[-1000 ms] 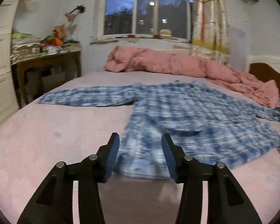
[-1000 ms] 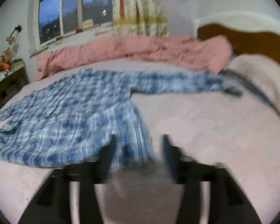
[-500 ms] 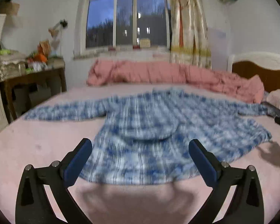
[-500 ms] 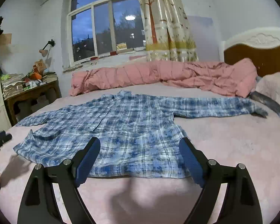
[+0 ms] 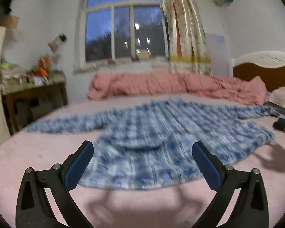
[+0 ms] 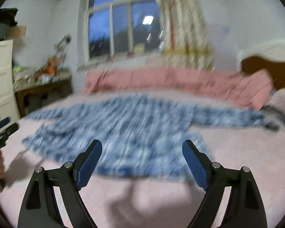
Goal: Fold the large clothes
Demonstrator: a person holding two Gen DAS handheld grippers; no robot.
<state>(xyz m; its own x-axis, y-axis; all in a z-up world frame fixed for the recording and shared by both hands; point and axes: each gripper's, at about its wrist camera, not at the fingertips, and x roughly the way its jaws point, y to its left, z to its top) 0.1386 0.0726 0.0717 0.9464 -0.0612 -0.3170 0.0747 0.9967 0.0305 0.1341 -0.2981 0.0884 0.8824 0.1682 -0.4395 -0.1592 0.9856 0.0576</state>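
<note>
While both the left gripper and right gripper stand spread and empty, the plaid shirt looks soft, light; pinch its hem corners.

Home bedroom: big bed w/ wooden headboard, pink quilt behind it under window, curtain beside window.

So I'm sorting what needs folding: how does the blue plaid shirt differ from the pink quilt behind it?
The blue plaid shirt lies spread flat, sleeves out to both sides; the pink quilt is bunched into a long crumpled roll. The shirt is checked blue and white; the quilt is plain pink. The shirt lies mid-bed nearer the grippers; the quilt runs along the far edge under the window. Both rest on the pink bed.
</note>
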